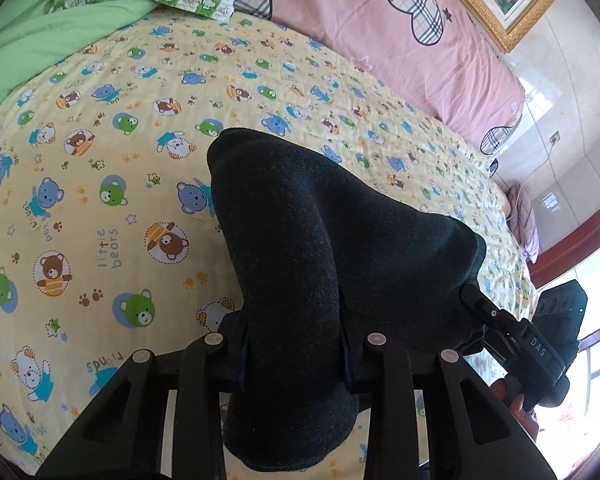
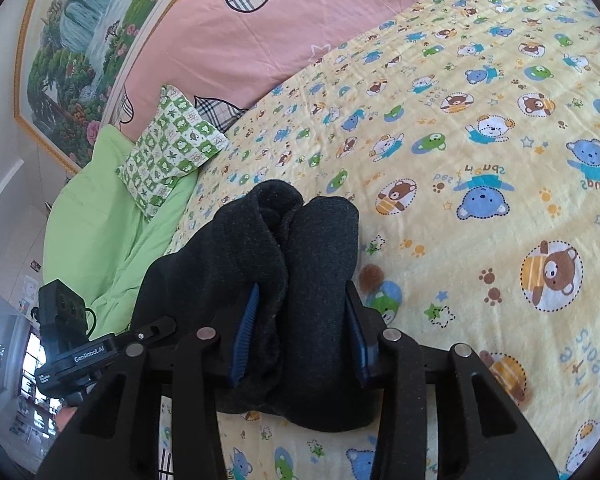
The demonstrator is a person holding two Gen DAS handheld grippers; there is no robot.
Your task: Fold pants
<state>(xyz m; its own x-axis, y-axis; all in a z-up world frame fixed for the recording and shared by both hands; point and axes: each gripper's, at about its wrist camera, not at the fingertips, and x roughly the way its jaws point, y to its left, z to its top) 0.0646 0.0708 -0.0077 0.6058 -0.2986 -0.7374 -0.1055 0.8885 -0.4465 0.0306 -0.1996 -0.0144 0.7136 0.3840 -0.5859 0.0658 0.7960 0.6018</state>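
- Dark charcoal fleece pants [image 1: 300, 248] are bunched up on a bed, lying on a yellow sheet [image 1: 100, 184] printed with little cartoon bears.
- Left gripper [image 1: 294, 344] has its fingers clamped onto a thick fold of the pants; the fabric bulges out above and below the pads, so it's a proper grip and not just hovering.
- Right gripper [image 2: 300, 340] is doing the same on its end: blue ribbed pads [image 2: 245, 336] press in from both sides on a rolled chunk of the dark fabric.
- In the right wrist view the pants [image 2: 284, 264] look doubled over, two rounded humps side by side running away from the fingers.
- In the left wrist view you can spot the other gripper at the right edge, touching the far corner of the fabric, with part of a hand [image 1: 512, 396] under it.
- Pink quilt [image 1: 380, 40] with plaid hearts runs along the far side of the bed.
- Green-and-white checked pillow [image 2: 172, 148] sits on a plain green blanket [image 2: 108, 208] at one end, well apart from the pants.
- Framed landscape painting [image 2: 72, 52] with a gold border hangs on the wall behind the quilt.
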